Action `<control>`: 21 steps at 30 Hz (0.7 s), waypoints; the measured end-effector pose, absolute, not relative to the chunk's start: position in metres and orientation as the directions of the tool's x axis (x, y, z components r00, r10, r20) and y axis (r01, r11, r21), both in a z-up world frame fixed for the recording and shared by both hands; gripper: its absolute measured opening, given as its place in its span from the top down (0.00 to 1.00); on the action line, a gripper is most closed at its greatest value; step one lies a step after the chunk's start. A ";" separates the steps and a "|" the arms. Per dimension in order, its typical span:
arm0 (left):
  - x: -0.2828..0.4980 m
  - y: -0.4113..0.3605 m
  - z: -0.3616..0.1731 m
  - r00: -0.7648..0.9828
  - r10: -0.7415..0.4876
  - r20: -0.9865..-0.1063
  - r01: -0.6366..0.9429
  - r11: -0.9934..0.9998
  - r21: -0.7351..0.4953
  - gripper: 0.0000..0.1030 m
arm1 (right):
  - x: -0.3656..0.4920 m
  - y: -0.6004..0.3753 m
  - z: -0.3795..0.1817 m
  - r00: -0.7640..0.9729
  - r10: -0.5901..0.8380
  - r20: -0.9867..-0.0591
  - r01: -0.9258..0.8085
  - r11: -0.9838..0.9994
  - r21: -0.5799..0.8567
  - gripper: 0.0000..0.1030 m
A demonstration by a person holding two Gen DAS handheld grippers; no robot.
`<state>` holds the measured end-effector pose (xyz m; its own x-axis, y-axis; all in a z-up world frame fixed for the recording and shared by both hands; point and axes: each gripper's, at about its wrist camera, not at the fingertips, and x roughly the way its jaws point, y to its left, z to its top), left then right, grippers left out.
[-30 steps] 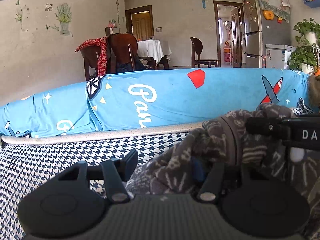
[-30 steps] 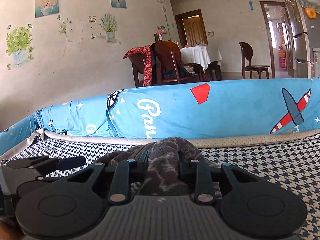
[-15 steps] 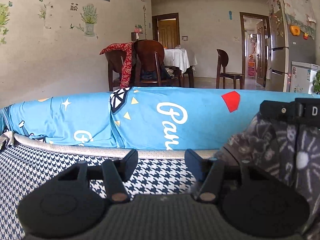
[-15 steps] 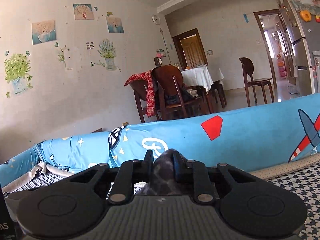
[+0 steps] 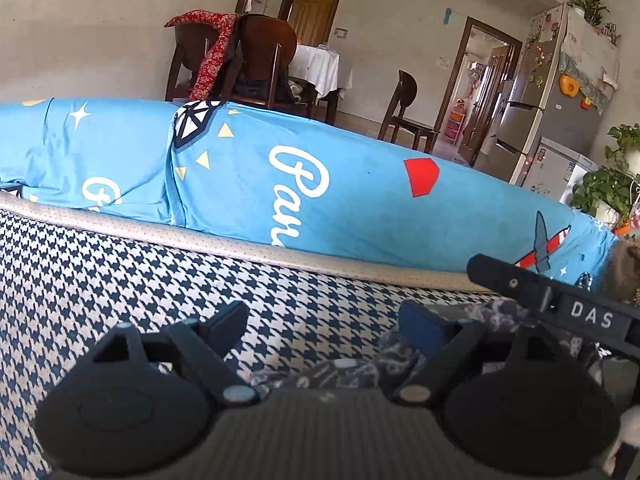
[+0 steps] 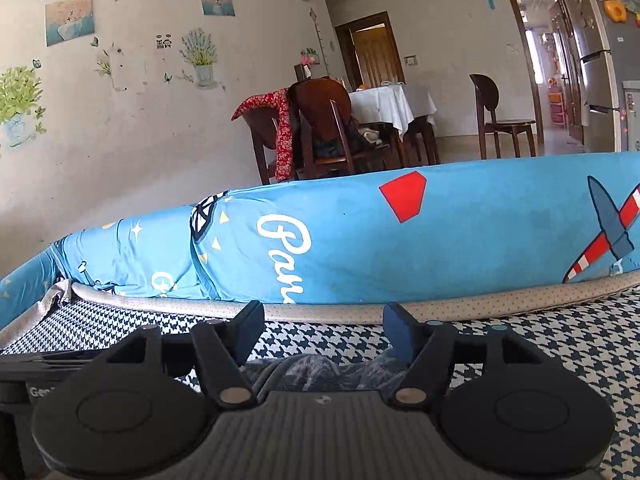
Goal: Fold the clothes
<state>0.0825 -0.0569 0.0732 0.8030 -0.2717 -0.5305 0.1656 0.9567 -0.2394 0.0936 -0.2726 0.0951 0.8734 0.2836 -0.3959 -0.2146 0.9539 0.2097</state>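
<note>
A dark grey patterned garment (image 5: 344, 374) lies bunched on the houndstooth surface (image 5: 120, 280), low in the left wrist view and just under the fingers. My left gripper (image 5: 322, 324) stands open above its edge with nothing held. In the right wrist view the same garment (image 6: 316, 368) lies flat below my right gripper (image 6: 325, 330), which is open and empty. A black bar marked DAS (image 5: 576, 312), part of the right tool, crosses the right side of the left wrist view.
A long blue bolster (image 6: 400, 240) with white lettering and a plane print runs along the far edge, behind beige piping (image 6: 320, 312). Beyond it stand dark wooden chairs (image 6: 320, 128), a table with a white cloth, and a fridge (image 5: 560, 92).
The right gripper, shut on the raised garment in both earlier frames, is now open. The garment has come down onto the surface. The left gripper stays open and now sits lower.
</note>
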 end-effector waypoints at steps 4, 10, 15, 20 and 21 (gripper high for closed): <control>0.072 -0.066 0.076 0.798 -0.307 -0.518 0.224 0.950 -0.218 0.06 | 0.088 -0.278 0.093 0.869 0.277 -0.410 -0.200 0.955 0.220 0.28; 0.048 -0.089 0.075 0.794 -0.344 -0.501 0.345 0.934 -0.095 0.00 | 0.086 -0.290 0.088 0.849 0.262 -0.460 -0.157 0.954 0.253 0.27; 0.032 -0.104 0.072 0.781 -0.372 -0.502 0.420 0.907 -0.019 0.00 | 0.082 -0.305 0.088 0.823 0.292 -0.487 -0.155 0.941 0.302 0.27; 0.024 -0.114 0.067 0.763 -0.385 -0.518 0.460 0.887 0.018 0.00 | 0.072 -0.317 0.086 0.794 0.310 -0.523 -0.169 0.939 0.300 0.24; 0.023 -0.114 0.065 0.762 -0.384 -0.522 0.460 0.888 0.019 0.00 | 0.070 -0.320 0.085 0.786 0.316 -0.531 -0.171 0.937 0.305 0.23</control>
